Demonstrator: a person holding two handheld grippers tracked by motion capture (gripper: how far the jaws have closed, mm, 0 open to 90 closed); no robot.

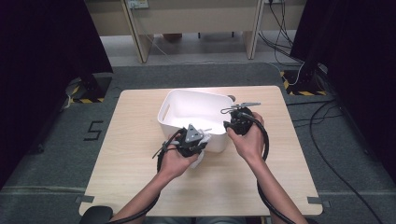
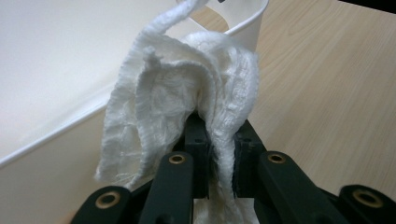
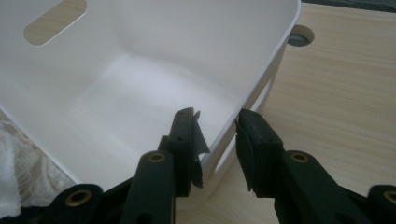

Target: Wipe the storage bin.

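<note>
A white plastic bin [image 1: 196, 92] with handle slots stands at the middle of the wooden table [image 1: 140, 182]. My left gripper [image 1: 198, 141] is at the bin's near wall, shut on a crumpled white cloth [image 2: 177, 88]. The cloth rises from between the pads [image 2: 217, 135] beside the bin's outer wall [image 2: 46, 186]. My right gripper [image 1: 232, 122] is at the bin's right rim. One jaw is inside the bin [image 3: 140, 70] and the other outside, closed on the rim [image 3: 217, 135]. A corner of the cloth [image 3: 14, 163] shows past the bin. The bin looks empty inside.
A round cable hole [image 3: 300, 35] lies in the table just behind the bin's right corner. Bare tabletop lies left, right and in front of the bin. Grey carpet with loose cables [image 1: 322, 140] runs to the right, and dark curtains flank the table.
</note>
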